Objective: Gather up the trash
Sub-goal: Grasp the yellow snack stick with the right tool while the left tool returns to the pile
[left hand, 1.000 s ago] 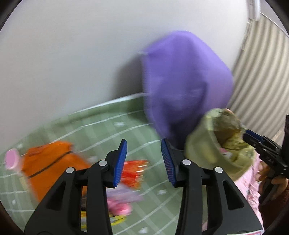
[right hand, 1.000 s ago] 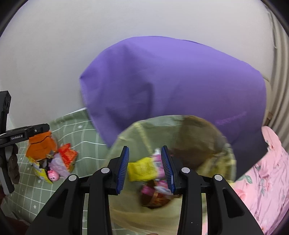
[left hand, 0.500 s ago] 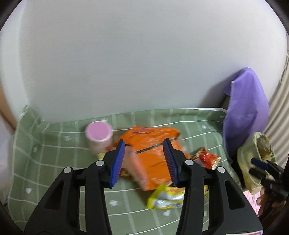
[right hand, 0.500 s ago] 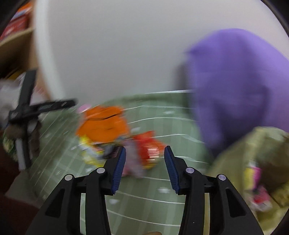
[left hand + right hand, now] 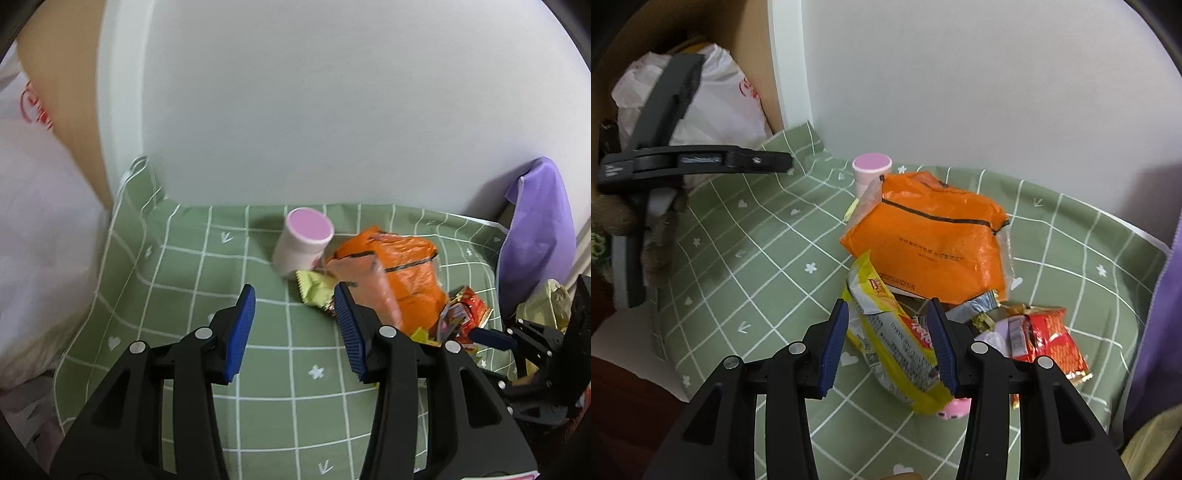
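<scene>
Over the green checked cloth [image 5: 768, 266], the right claw [image 5: 888, 341] hangs apart around a yellow wrapper [image 5: 897, 350], likely lining up a pickup; the left claw [image 5: 291, 328] gapes, empty, beside the orange bag [image 5: 410, 273].

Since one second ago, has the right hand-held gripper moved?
Yes. The right hand-held gripper left the purple bag side and now hangs over the yellow wrapper.

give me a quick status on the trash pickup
Both hand-held grippers open, empty: left, right. Right over yellow wrapper, not gripped. Orange bag beyond, nothing blocking.
</scene>
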{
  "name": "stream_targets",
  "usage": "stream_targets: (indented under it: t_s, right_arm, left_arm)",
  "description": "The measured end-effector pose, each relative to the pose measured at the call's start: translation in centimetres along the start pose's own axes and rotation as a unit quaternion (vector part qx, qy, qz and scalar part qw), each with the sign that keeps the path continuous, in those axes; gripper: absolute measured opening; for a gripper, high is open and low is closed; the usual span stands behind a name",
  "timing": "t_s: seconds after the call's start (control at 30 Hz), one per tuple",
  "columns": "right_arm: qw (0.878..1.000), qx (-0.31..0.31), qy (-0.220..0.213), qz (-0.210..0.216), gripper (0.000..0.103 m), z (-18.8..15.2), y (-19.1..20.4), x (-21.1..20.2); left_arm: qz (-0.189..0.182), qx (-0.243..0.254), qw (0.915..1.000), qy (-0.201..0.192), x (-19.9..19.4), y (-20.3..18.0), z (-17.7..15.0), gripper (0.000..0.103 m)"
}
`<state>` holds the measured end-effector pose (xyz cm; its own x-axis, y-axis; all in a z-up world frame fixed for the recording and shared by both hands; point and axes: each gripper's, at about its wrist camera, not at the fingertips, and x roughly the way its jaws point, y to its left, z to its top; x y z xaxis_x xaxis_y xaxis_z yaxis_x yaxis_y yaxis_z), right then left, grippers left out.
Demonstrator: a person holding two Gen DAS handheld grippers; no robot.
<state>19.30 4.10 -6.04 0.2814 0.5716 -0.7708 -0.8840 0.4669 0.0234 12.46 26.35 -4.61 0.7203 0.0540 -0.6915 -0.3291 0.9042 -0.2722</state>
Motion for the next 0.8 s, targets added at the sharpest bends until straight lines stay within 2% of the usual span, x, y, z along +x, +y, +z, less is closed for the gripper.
stream_targets:
  t_s: [0.37, 0.43, 0.5, 0.57, 0.7, 0.8]
  right_arm:
    - [0.999, -0.009, 0.037, -0.004, 0.042, -0.6, -0.3, 2.4]
    - [0.999, -0.007, 0.04, -0.008, 0.036, -0.8, -0.3, 2.5]
    - [0.999, -0.002, 0.043, -0.008, 0.023, -1.0, -0.5, 2.3]
    - [0.999, 0.012, 0.037, -0.004, 0.016, -1.1, -0.9, 1.6]
    - [0.997, 0.074, 0.003, 0.025, 0.014, -1.2, -2.6, -1.2]
    - [0.992, 0.118, -0.03, 0.013, 0.014, -1.5, -4.4, -3.9]
  left_arm:
    - [-0.004, 0.001, 0.9997, 0.023, 0.9, 0.1, -0.7, 0.043]
    - [-0.007, 0.006, 0.9996, 0.025, 1.1, -0.3, -0.7, 0.043]
    - [-0.01, 0.01, 0.9995, 0.027, 1.3, -0.7, -0.7, 0.043]
    - [-0.015, 0.015, 0.9994, 0.028, 1.5, -1.1, -0.6, 0.043]
    - [-0.029, 0.026, 0.9988, 0.029, 2.1, -2.1, -0.4, 0.043]
    - [-0.046, 0.035, 0.9978, 0.032, 2.9, -3.0, -0.3, 0.045]
